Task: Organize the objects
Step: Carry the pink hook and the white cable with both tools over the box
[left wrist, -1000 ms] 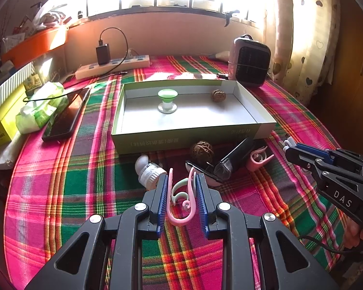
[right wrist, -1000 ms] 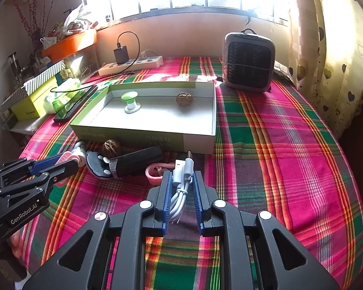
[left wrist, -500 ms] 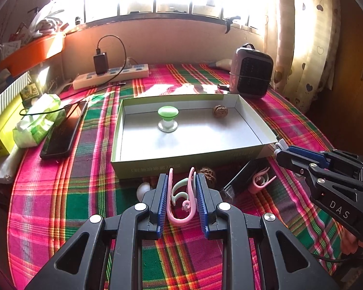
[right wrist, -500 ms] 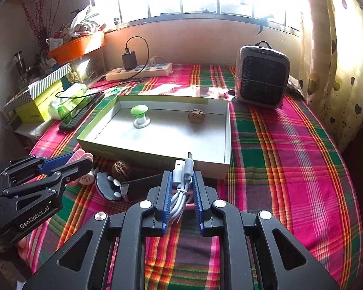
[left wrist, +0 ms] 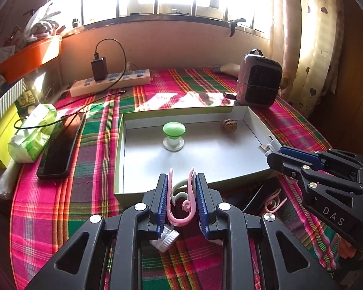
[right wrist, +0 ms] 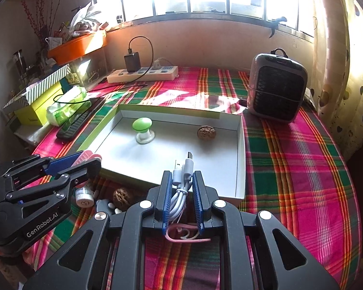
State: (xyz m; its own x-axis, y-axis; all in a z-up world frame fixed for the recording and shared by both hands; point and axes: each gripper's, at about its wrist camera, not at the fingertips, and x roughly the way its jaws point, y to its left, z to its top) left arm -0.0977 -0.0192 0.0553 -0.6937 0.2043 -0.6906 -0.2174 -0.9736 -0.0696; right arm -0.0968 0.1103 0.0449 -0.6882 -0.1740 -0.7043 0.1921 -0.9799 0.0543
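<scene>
The left tongs point(left wrist: 181, 193) are closed on a pink clip point(left wrist: 181, 207), a thin bent plastic piece with a small green curl inside it. The clip is held above the near wall of the white box point(left wrist: 254, 176), which lies in the middle of the tabletop point(left wrist: 60, 205), over the plaid cloth. I judge this clip very light and somewhat springy; its smooth arms may slip or twist, so gripping flat on both long arms, as now, looks the safest.

The right tongs point(right wrist: 182, 191) are shut on a coiled white USB cable point(right wrist: 181, 188), with the plug ends standing up past the tips, above the near right corner of the box. The cable is soft and light, and the coil can loosen, so holding the middle of the bundle is best.

In the box stand 1 green knob point(left wrist: 173, 134) and 1 walnut point(left wrist: 229, 126), well apart. Another walnut point(right wrist: 122, 195) and a second pink clip point(left wrist: 274, 201) lie on the cloth near the front wall of the box.
</scene>
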